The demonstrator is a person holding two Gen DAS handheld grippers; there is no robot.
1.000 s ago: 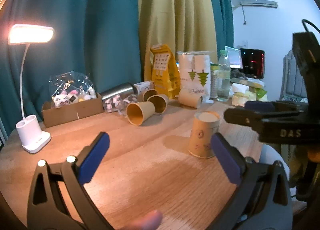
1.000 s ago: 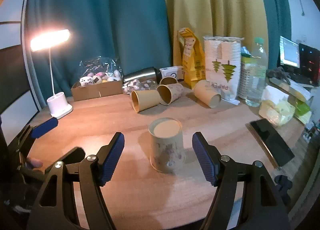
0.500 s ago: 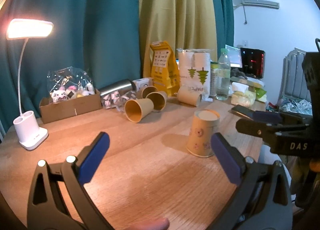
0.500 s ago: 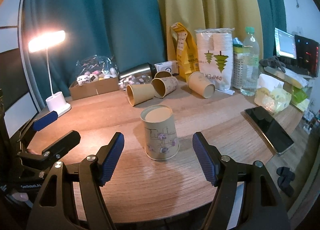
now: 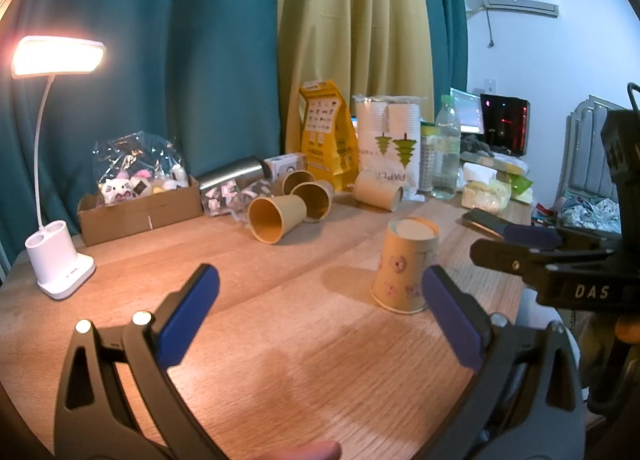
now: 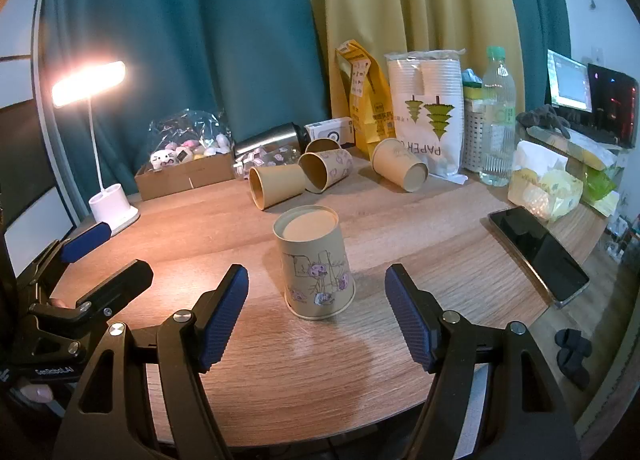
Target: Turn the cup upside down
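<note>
A tan paper cup [image 6: 314, 266] with purple cartoon prints stands upside down on the wooden table [image 6: 420, 228], base up. It also shows in the left wrist view [image 5: 404, 266]. My right gripper [image 6: 316, 300] is open and empty, just short of the cup, which sits between and beyond its fingertips. My left gripper [image 5: 320, 300] is open and empty, to the left of the cup; its right finger [image 5: 450, 316] is near the cup's rim. Each gripper shows in the other's view.
Several tan cups [image 6: 276, 186] lie on their sides behind the standing cup. A lit desk lamp [image 6: 114, 208], a cardboard box of toys [image 6: 184, 172], a sleeve of paper cups [image 6: 430, 120], a water bottle [image 6: 496, 120] and a phone [image 6: 538, 254] are around.
Both grippers have drawn back a little from the upturned cup, and the right view has shifted so the cup sits farther off. The cup has stayed in place.
</note>
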